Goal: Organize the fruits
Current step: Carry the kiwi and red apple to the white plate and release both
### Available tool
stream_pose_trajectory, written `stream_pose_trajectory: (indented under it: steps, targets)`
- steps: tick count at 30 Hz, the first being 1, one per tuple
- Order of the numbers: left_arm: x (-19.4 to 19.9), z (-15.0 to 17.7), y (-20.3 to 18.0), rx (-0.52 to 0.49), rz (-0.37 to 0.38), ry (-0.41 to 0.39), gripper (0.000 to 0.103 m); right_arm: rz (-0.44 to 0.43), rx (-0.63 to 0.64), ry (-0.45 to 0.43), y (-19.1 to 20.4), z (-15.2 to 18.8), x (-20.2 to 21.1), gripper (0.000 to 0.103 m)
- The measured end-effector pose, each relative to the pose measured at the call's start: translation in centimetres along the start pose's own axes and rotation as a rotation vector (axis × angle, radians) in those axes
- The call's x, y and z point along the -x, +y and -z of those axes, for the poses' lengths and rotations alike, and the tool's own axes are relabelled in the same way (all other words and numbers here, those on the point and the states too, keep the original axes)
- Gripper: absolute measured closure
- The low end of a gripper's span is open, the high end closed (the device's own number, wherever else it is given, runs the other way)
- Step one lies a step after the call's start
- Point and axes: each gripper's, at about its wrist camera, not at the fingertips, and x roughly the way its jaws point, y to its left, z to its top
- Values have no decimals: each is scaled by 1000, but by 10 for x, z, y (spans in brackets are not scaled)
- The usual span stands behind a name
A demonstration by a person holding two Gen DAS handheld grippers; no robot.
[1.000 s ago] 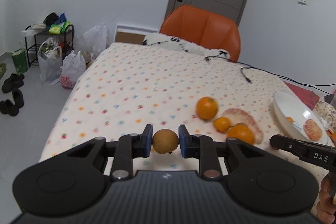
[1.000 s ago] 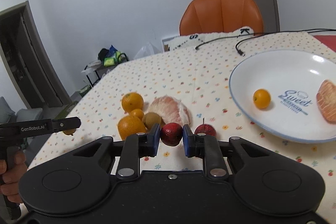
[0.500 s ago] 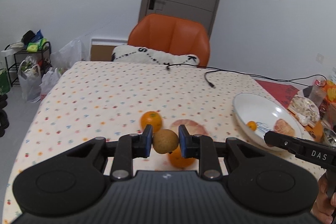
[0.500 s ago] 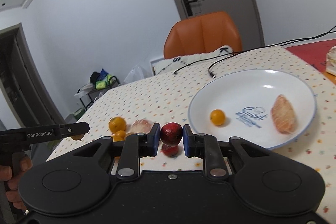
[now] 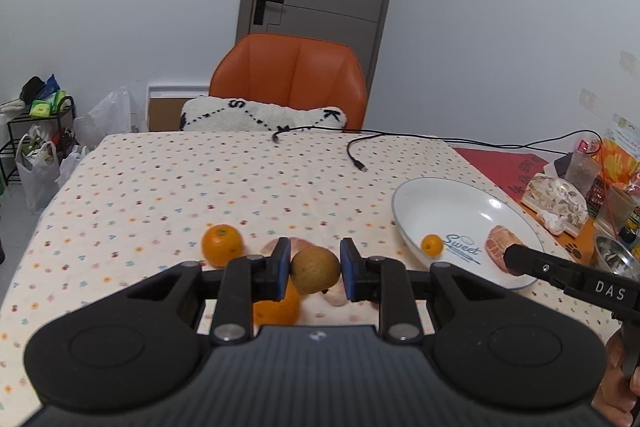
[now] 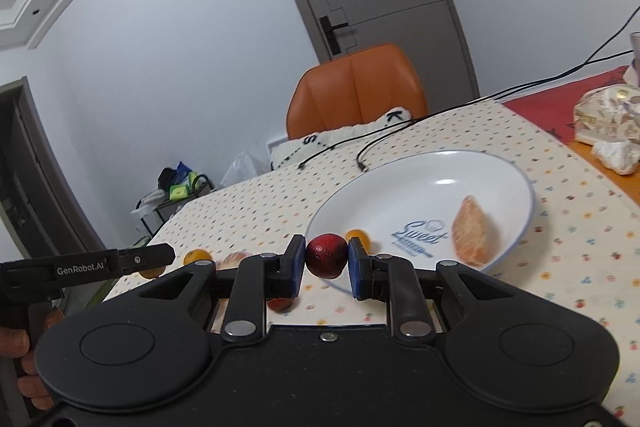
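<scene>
Left gripper (image 5: 314, 269): fingers clamped on a brown round fruit (image 5: 315, 269), held up above the oranges (image 5: 222, 245) on the surface (image 5: 160, 187).
Right gripper (image 6: 326, 261): fingers closed on a dark red fruit (image 6: 326, 255), held at the near rim of the white plate (image 6: 516, 171).
Plate: holds a small orange (image 6: 358, 237) and a peeled segment (image 6: 470, 237).

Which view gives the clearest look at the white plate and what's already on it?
The right wrist view: the white plate fills the middle, with its small orange and pomelo segment visible, though slightly blurred. The left wrist view shows the plate smaller, at the right, its near edge crossed by the right gripper's finger.
</scene>
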Motion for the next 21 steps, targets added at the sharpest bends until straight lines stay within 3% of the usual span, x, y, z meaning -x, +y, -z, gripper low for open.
stream_pose_trajectory:
  steps: [21]
  targets:
    - [-33, -13, -58, -70, 66, -4, 78, 53, -93, -41, -56, -3, 9, 82]
